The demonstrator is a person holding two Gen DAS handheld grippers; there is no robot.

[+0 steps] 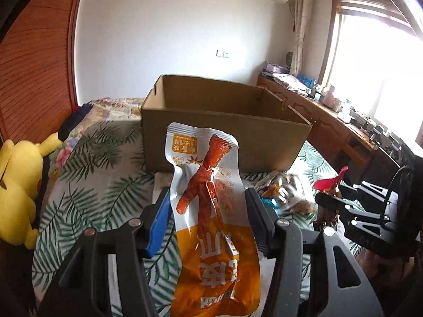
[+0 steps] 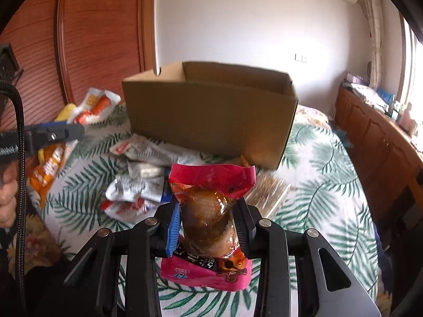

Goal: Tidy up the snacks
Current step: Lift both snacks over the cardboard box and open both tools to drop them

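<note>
My left gripper point(image 1: 207, 195) is shut on an orange-and-white chicken-foot pouch point(image 1: 203, 158), held off the bed in front of an open cardboard box point(image 1: 224, 137). In the right wrist view the left gripper point(image 2: 76, 129) shows at the left, with the pouch point(image 2: 50, 163) hanging from it. My right gripper point(image 2: 207, 206) is shut on a red pouch of brown meat point(image 2: 211, 177), just short of the box point(image 2: 206, 121). In the left wrist view, the right gripper point(image 1: 330, 200) and the red pouch's tip point(image 1: 333, 179) appear at the right. Several loose snack packets point(image 2: 140, 179) lie between the grippers.
The box stands on a bed with a leaf-print cover point(image 2: 330, 185). A yellow plush toy point(image 1: 15, 185) lies at the bed's left edge. A wooden wardrobe point(image 2: 100, 31) rises behind, and a cluttered wooden cabinet point(image 2: 375, 142) runs along the right. A hand point(image 2: 6, 198) holds the left gripper.
</note>
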